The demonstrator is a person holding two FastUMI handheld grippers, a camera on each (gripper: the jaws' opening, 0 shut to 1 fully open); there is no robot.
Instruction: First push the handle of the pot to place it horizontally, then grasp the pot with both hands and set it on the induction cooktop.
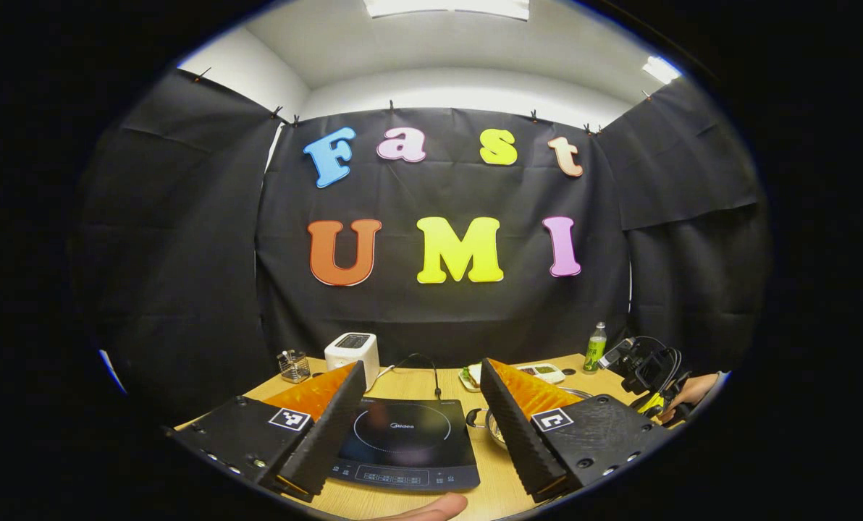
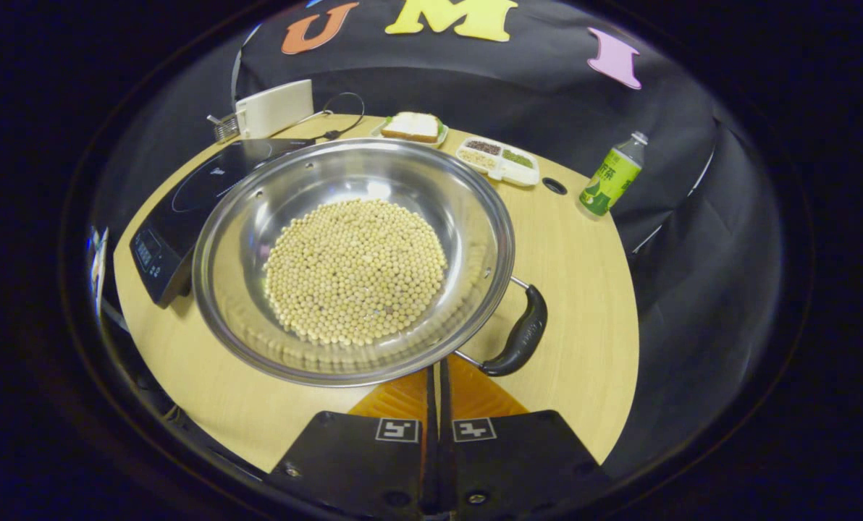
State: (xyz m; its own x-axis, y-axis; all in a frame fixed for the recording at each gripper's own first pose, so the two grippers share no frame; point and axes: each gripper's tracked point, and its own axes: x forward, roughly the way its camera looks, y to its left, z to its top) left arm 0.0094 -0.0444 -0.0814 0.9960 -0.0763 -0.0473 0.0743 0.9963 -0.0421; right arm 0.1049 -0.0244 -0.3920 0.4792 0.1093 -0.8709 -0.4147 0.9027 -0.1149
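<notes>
Resting on the tabletop (image 2: pixel 569 289), the pot (image 2: pixel 352 253) of beans sits just ahead of the clenched right hand-held gripper (image 2: pixel 436 376), beside the induction cooktop (image 2: pixel 185 210). Left hand-held gripper (image 1: pixel 421 412) hangs released above the cooktop.

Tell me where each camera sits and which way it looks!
Left gripper view: rides the open left gripper, low over the table edge, facing the induction cooktop and back wall; a fingertip shows below.
Right gripper view: rides the shut right gripper, looking down at the pot of beans.
Both share the cooktop, toaster and green bottle.
</notes>
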